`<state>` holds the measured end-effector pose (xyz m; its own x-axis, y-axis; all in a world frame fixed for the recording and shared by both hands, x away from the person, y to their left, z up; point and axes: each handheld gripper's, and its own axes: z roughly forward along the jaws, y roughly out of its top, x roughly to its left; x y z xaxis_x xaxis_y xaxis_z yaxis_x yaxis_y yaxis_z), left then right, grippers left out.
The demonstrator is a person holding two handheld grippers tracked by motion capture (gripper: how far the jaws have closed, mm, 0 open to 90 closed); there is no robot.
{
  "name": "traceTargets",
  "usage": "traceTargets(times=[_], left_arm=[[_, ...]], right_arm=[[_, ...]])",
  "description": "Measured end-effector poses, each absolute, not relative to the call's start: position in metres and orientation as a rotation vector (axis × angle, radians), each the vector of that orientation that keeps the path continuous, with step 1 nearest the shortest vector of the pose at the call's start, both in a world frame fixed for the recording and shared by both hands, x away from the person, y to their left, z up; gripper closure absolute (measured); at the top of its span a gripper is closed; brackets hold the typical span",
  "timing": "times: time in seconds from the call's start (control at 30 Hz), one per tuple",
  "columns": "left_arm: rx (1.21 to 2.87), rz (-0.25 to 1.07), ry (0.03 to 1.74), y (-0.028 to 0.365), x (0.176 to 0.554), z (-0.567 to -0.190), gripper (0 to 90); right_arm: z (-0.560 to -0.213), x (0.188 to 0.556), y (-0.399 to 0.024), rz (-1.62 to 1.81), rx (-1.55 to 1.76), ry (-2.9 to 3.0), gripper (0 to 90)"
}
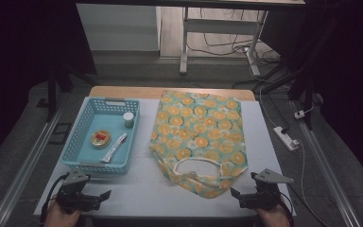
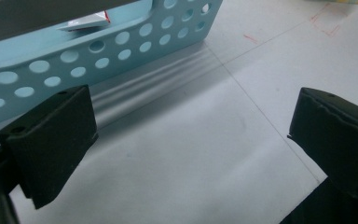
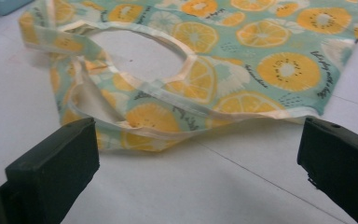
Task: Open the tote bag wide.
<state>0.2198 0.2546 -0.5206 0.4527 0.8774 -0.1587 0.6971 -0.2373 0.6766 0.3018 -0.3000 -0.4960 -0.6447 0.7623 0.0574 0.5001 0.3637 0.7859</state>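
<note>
White table [image 1: 142,189] | bag [image 1: 198,137] just beyond right gripper [image 1: 246,195] jaws, apart

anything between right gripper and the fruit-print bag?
Nothing: bare white table runs from the open right gripper to the bag, clearest in the right gripper view.

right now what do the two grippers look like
Both are black handheld tools. The left gripper and right gripper each carry a grey three-cornered plate on top and trail a dark cable back past the hand. Up close, the fingers are thick, blocky black pads with squared edges and small holes near the tips. No sleeves are visible.
</note>
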Motion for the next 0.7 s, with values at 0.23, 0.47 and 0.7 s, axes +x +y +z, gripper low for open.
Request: traceTargets(times=[0.23,0.47,0.7], left_arm=[[2.002,0.328,1.329,0.2554,0.2194,-0.5213,0.0],[2.034,0.334,1.321,0.2521,0.2200,-0.5220,0.0],[2.037,0.320,1.320,0.2519,0.2208,-0.5224,0.0]], right_arm=[[-0.4958,0.3013,-0.2982,1.158,1.096,2.318,0.0],[-0.4962,0.3012,-0.2957,1.141,1.062,2.350,0.0],[-0.4972,0.3023,-0.2941,1.131,1.051,2.373,0.0]])
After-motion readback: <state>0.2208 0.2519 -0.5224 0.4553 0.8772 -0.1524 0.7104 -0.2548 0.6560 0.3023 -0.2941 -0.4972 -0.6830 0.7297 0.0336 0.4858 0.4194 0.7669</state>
